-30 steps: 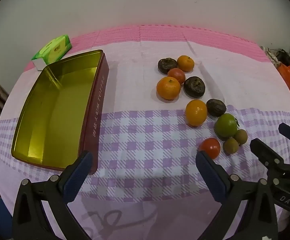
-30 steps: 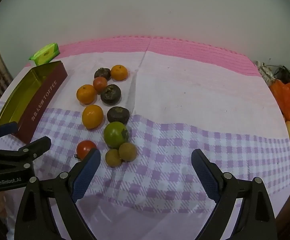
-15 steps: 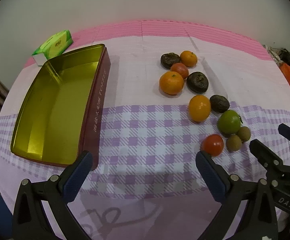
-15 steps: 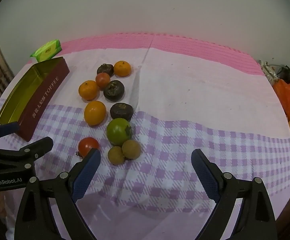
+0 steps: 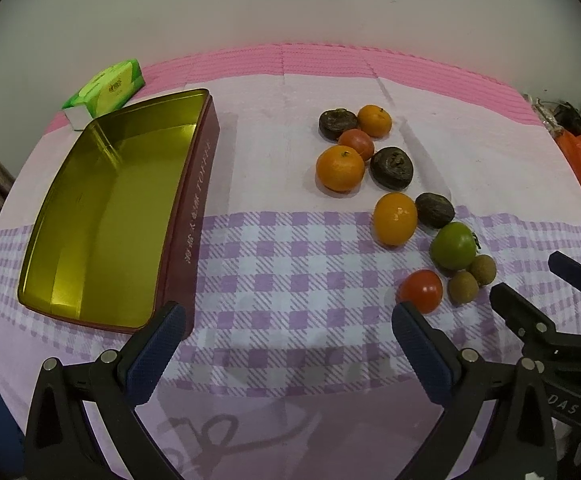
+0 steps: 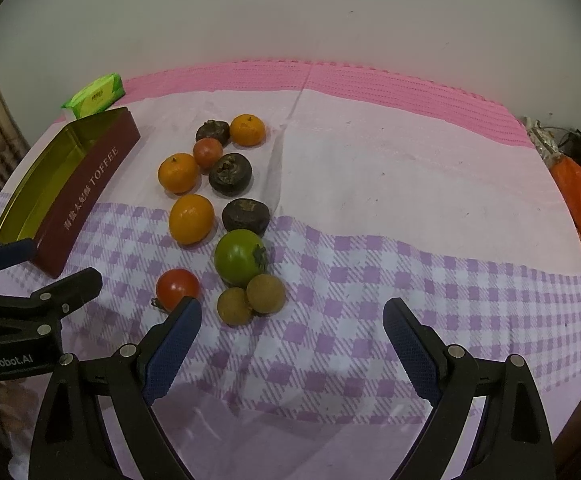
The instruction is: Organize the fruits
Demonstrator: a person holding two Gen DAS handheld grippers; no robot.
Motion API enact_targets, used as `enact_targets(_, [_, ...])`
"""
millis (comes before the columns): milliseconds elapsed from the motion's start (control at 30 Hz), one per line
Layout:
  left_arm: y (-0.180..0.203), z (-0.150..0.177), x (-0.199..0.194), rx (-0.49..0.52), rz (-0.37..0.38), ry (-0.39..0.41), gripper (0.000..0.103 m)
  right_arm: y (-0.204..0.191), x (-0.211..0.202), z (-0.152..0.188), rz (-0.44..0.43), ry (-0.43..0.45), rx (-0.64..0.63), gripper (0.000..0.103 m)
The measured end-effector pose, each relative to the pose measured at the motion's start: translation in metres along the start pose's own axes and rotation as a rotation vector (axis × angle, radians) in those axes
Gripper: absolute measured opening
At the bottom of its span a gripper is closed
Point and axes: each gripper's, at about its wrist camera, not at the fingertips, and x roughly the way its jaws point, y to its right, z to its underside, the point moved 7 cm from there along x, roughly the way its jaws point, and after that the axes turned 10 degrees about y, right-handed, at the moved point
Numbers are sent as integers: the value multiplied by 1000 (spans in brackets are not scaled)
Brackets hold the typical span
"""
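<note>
The gold-lined toffee tin (image 5: 102,216) lies open at left of the left wrist view, nothing in it. The fruits (image 5: 394,218) trail down centre-right: oranges, dark wrinkled ones, a green tomato (image 6: 239,257), a red tomato (image 6: 177,287). Left gripper (image 5: 286,344) and right gripper (image 6: 292,334) both gape wide, holding nothing. A green packet (image 5: 108,87) sits upper left, its print unreadable.

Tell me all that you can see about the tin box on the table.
The tin is a long rectangular box, open, no lid in view. Inside it is shiny gold and empty; outside it is dark red, with pale lettering that reads TOFFEE on the long side. It rests flat on the cloth, left of the fruits, apart from them. A green pack lies just behind it.
</note>
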Motion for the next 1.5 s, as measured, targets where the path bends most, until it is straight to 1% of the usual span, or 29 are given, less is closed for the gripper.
enact_targets(167, [-1, 1, 0, 3, -7, 3, 97, -1, 2, 2, 6, -10, -10, 92])
enact_targets(300, [1, 3, 1, 13, -14, -5, 97, -4, 4, 4, 5, -16, -24, 91])
enact_targets(500, [0, 6, 5, 8, -10, -26, 97, -7, 8, 6, -18, -27, -39, 84])
enact_targets(567, [-1, 7, 6, 4, -9, -28, 97, -9, 10, 6, -26, -32, -49, 78])
enact_targets(733, [-1, 8, 8, 11, -9, -30, 97, -14, 22, 8, -66, -62, -54, 68])
enact_targets(833, [-1, 8, 9, 10, -10, -31, 97, -19, 28, 11, -66, -77, -74, 64])
enact_targets(1033, [0, 11, 14, 15, -11, -49, 97, -27, 34, 12, -75, -86, -104, 61])
enact_targets(1133, [0, 12, 16, 12, -12, -54, 97, -30, 38, 11, -79, -92, -115, 56])
enact_targets(1267, [1, 12, 17, 12, -12, -54, 97, -31, 42, 13, -85, -95, -118, 51])
enact_targets(1500, [1, 13, 18, 13, -13, -55, 97, -31, 44, 13, -85, -88, -115, 47])
